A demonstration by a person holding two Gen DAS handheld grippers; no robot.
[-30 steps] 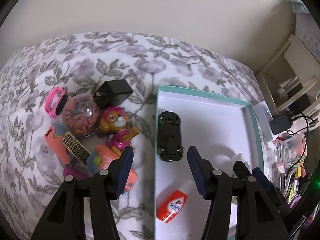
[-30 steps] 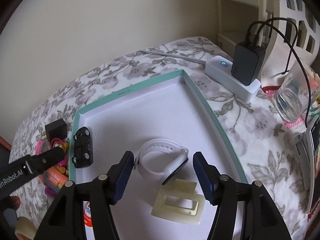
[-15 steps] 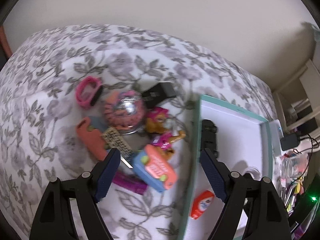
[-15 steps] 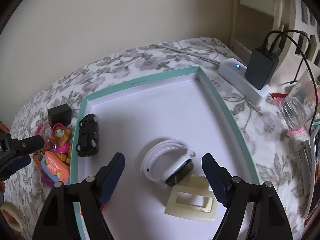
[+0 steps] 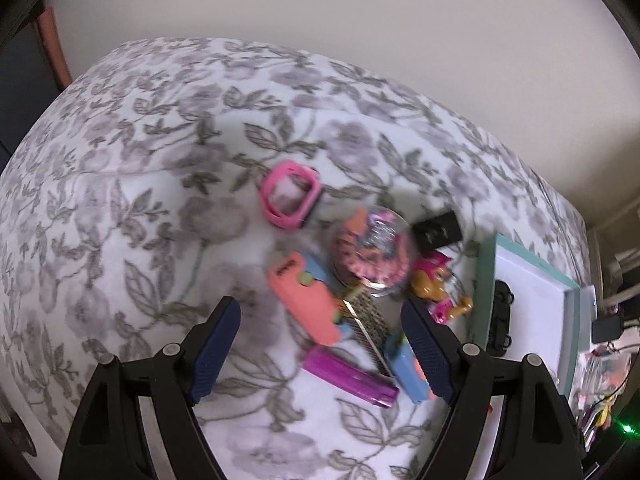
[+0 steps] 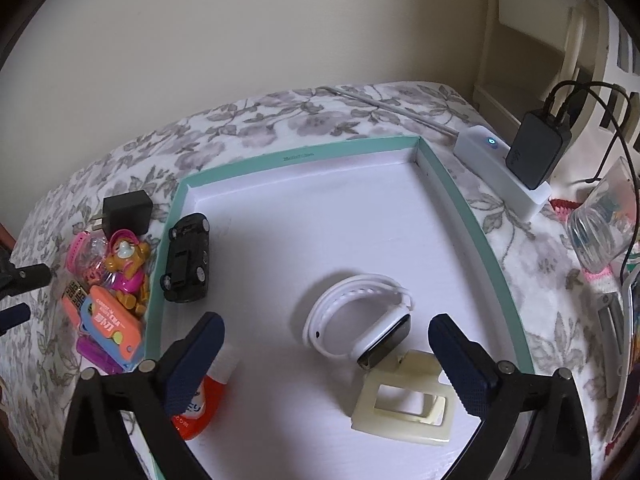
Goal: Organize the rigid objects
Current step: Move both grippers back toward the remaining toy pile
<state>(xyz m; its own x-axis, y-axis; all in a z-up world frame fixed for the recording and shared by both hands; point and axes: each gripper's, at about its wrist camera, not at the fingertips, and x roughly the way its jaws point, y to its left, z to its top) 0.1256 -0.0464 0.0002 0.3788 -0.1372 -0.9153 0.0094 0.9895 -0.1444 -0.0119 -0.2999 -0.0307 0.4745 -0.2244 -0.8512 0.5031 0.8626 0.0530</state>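
Teal-rimmed box (image 6: 476,236) with black toy car (image 6: 188,258), white smartwatch (image 6: 356,320)

A white smartwatch (image 6: 360,322), cream frame (image 6: 404,408) and black toy car (image 6: 187,254) lie inside the teal-rimmed box (image 6: 296,156); colourful toys (image 5: 360,276) cluster beside it.

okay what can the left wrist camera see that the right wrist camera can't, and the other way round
Only the left wrist view gives the pink band whole, the clear round case beside it and the comb.
Only the right wrist view gives the white watch, the cream clip, the red-capped tube and the white power strip.
Both give the teal-rimmed box, the black toy car, the puppy figure, the black plug and the orange case. Each gripper's jaws stand open and empty.
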